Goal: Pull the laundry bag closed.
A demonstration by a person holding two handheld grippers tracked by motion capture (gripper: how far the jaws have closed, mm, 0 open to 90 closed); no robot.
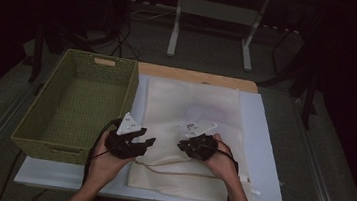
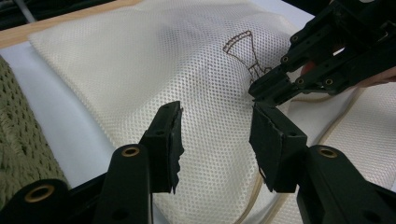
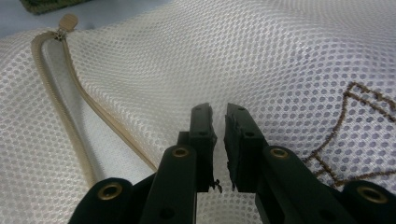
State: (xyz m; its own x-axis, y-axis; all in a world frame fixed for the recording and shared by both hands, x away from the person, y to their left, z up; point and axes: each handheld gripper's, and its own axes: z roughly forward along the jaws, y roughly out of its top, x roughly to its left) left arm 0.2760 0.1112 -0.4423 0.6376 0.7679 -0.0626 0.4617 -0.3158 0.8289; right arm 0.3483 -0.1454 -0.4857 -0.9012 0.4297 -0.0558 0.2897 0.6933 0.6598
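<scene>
Cream mesh laundry bag [image 1: 189,126] with unzipped zipper [image 3: 70,107], spread mid-table, under left gripper [image 2: 215,130] gaping empty, right gripper [image 3: 218,123] nearly closed, empty.

cream mesh bag [image 2: 154,70] with brown stitching; green woven basket [image 1: 78,102].

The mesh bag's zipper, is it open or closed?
Open, at least partly: the zipper on the mesh bag shows two separated tracks with a gap between.
</scene>
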